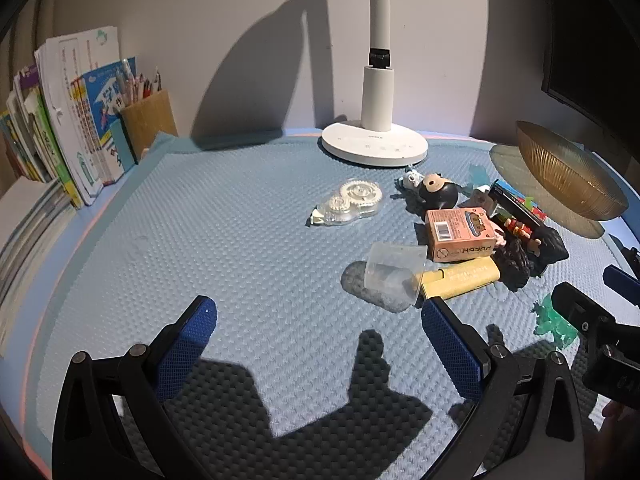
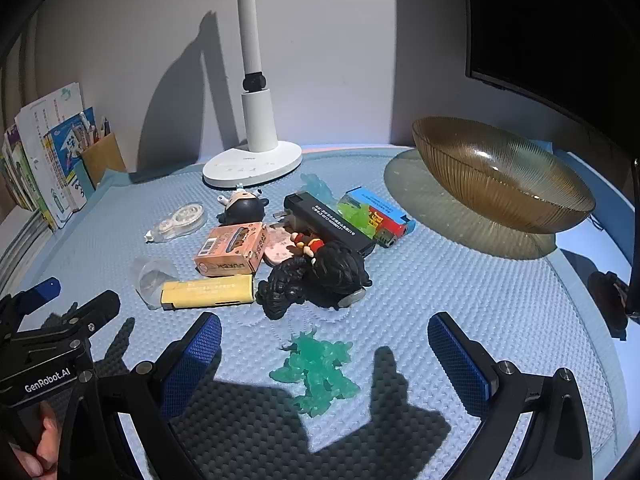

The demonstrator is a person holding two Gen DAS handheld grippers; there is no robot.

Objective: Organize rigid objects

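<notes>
Left margin of the desk (image 1: 224, 208): a row of books (image 1: 76, 128) stands upright against the wall, with a pencil holder (image 1: 149, 120) just beside it. The blue textured mat ahead of these is open.

The left gripper (image 1: 319, 330) hangs low over the mat, blue pads spread wide apart, nothing between them. A clear plastic cup (image 1: 394, 276) lies on its side just ahead of its right finger, touching a yellow lighter (image 1: 460, 278). A correction tape dispenser (image 1: 348, 205) lies alone farther back, apart from the rest.

Centre: a white lamp (image 2: 254, 160) stands on its round base at the rear edge. In front of it the task objects sit in 1 tight cluster: a pink box (image 2: 232, 249), a black round-headed figurine (image 2: 242, 210), a dark-haired figurine (image 2: 336, 270) lying down, a black adapter (image 2: 328, 226) and a multicoloured lighter (image 2: 380, 220), most touching or overlapping.

The right gripper (image 2: 324, 346) has its fingers wide apart, holding nothing; a green translucent toy (image 2: 318, 370) lies on the mat between them, separate from the cluster.

Right: an amber ribbed glass bowl (image 2: 504, 176) sits near the rear corner, well apart from the cluster, with open mat between. A dark monitor (image 2: 552, 32) occupies the wall above it.
</notes>
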